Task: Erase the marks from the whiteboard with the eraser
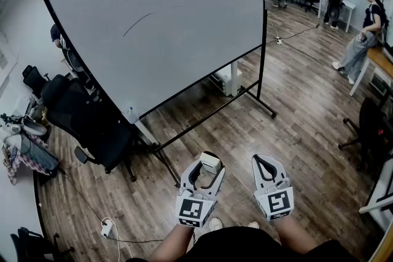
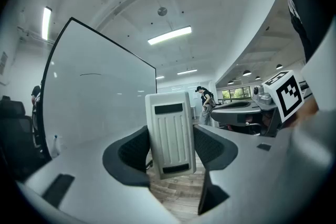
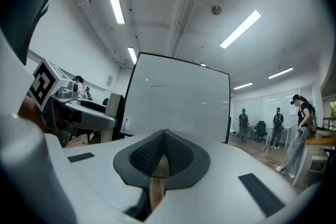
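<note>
- The left gripper (image 1: 207,166) is hanging low and near in the head view, well short of the whiteboard (image 1: 166,21), above the wooden floor (image 1: 295,107).
- Its fingers (image 2: 130,152) are standing partly apart and are pressing on the two long sides of the eraser (image 2: 169,131), one dark pad on each side.
- The eraser, a pale ribbed block with two dark strips on its face, is standing nearly upright between the pads, tilting slightly, with its top rising above them.
- The right gripper (image 1: 266,162) is hanging just to the right of the left one, at about the same height and apart from it.
- Its fingers (image 3: 181,157) are pressing together, with only a thin slit showing between the ribbed pads, and they are holding nothing.
- The whiteboard is standing on a black wheeled frame at the far left of the room, well apart from both grippers.
- A thin curved dark mark (image 1: 136,24) is showing on the board's upper left part, and the rest of the surface is looking plain.
- A black office chair (image 1: 86,119) is standing at the board's lower left corner.
- Several people (image 1: 368,27) are standing at the far right, near the counters (image 1: 384,61).
</note>
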The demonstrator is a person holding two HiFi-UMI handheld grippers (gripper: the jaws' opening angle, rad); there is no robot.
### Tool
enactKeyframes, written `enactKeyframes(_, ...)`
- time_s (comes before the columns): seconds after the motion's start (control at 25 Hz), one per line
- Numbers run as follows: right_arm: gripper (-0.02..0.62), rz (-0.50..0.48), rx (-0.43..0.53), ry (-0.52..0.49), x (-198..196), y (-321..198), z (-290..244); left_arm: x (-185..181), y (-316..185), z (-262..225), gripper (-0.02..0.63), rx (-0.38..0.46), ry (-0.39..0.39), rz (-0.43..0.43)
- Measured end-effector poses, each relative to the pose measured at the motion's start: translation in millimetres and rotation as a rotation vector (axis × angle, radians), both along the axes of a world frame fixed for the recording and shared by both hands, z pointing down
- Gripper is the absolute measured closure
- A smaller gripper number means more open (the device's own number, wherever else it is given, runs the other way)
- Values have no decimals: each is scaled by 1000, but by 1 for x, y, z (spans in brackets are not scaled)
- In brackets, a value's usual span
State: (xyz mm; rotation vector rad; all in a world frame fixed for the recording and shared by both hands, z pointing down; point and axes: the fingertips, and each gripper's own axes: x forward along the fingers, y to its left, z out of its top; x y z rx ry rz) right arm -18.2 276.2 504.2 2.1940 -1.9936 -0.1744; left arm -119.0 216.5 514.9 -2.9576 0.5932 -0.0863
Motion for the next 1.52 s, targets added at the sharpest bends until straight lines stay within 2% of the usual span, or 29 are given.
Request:
enactKeyframes(0.2,577,16,-11,-25,-3,-3,-1,-14,-2,-9,330,22,29,4)
enactKeyframes(0.64,577,63,-1,-13,-17,-25,0,-34,-26,-5,328,-22,57,29)
enactKeyframes(0.92,577,141,7,-27,-18,-27,6,-29,-38,0,328,-27,51,112)
enactKeyframes(1.12,577,201,20,-28,-3,-26,-3,-12,-46,4,327,-47,46,173)
enactKeyframes(1.32,577,265,30,-39,30,-35,-4,23,-58,10,327,-49,35,241)
enactKeyframes(1.52,577,266,39,-18,63,-63,-9,54,-84,10,327,-77,64,266)
